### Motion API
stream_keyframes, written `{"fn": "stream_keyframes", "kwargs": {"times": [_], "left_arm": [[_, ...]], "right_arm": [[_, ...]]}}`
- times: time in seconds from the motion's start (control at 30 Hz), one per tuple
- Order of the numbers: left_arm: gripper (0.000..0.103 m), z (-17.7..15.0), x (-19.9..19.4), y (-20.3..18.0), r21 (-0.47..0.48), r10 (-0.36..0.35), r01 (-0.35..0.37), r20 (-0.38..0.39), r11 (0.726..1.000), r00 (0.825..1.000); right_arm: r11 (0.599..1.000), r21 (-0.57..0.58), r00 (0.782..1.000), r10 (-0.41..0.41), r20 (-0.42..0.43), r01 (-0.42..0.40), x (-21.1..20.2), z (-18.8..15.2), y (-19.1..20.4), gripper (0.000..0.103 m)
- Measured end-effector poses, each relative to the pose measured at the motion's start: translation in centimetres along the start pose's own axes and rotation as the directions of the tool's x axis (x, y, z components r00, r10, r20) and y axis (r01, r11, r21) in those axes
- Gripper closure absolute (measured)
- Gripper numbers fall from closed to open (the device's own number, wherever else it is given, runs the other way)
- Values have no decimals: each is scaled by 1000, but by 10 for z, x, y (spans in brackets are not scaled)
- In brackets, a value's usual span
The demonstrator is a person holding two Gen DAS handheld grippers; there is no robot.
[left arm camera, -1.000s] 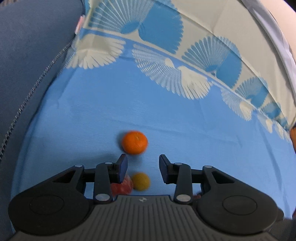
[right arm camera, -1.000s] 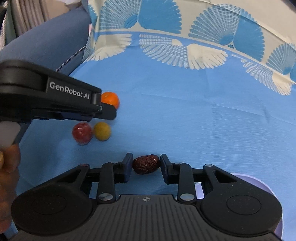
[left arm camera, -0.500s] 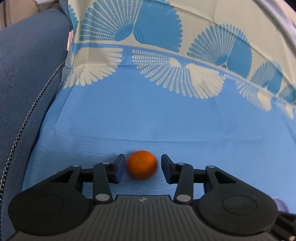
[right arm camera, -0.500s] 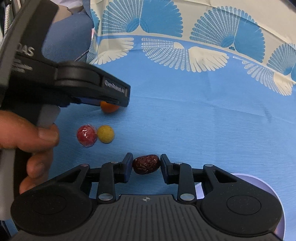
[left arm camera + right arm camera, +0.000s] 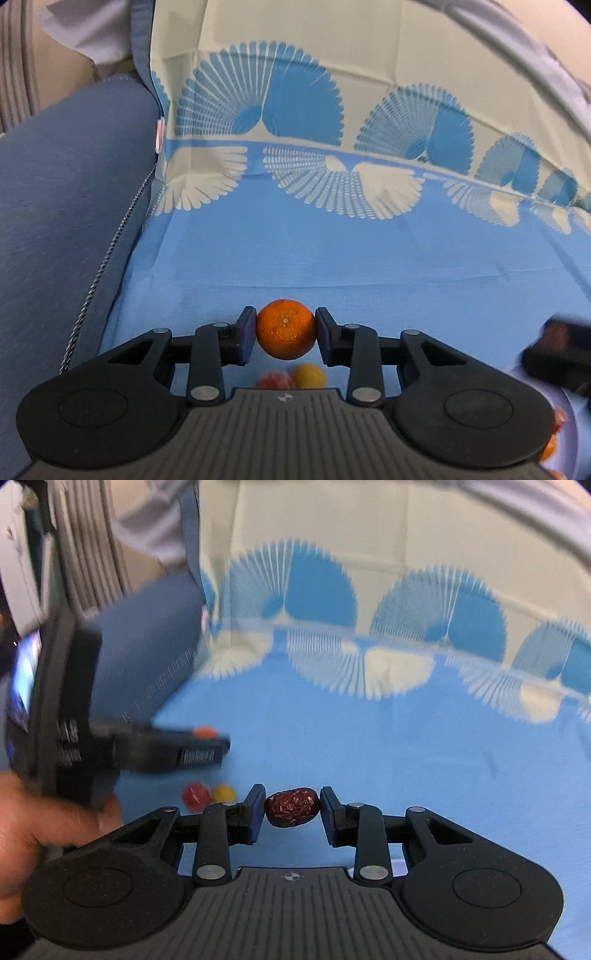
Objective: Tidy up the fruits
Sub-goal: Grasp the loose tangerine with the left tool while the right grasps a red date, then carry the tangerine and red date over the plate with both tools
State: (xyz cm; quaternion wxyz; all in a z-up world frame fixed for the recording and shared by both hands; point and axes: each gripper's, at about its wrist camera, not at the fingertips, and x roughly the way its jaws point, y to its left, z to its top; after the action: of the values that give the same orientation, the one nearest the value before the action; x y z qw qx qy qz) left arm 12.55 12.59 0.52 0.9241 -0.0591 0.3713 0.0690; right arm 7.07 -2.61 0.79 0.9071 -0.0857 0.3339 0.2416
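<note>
An orange (image 5: 286,328) sits between the pads of my left gripper (image 5: 286,335), whose jaws are closing and press on both its sides. It hangs above the blue cloth (image 5: 351,258). Below it on the cloth lie a red fruit (image 5: 273,381) and a yellow fruit (image 5: 309,374). My right gripper (image 5: 293,812) is shut on a wrinkled dark red date (image 5: 293,806), held off the cloth. In the right wrist view the left gripper (image 5: 207,747) shows blurred at the left, the orange (image 5: 205,732) peeking above it, with the red fruit (image 5: 195,795) and yellow fruit (image 5: 223,794) beneath.
A grey-blue cushion (image 5: 66,221) with a zipper borders the cloth on the left. The cloth rises at the back with a fan pattern (image 5: 258,110). A pale plate (image 5: 572,413) holding some fruit is at the lower right edge. A hand (image 5: 44,830) holds the left gripper.
The left gripper moved forward over the orange, closed on it and lifted it off the cloth. The right gripper rose with the date still in it.
</note>
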Motion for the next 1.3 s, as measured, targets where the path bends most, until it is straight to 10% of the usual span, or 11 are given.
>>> {"fn": "stream_keyframes", "kwargs": {"times": [0.17, 0.37, 1.3], "left_arm": [[65, -17, -41, -19, 61, -13, 11, 20, 998, 1000], [65, -40, -87, -60, 220, -51, 32, 85, 975, 995], [65, -72, -82, -102, 230, -181, 176, 0, 957, 984]], "right_arm": [[999, -42, 996, -23, 88, 27, -62, -11, 16, 69], [996, 14, 990, -91, 107, 90, -106, -42, -62, 69], [972, 164, 985, -170, 3, 168, -98, -75, -125, 69]]}}
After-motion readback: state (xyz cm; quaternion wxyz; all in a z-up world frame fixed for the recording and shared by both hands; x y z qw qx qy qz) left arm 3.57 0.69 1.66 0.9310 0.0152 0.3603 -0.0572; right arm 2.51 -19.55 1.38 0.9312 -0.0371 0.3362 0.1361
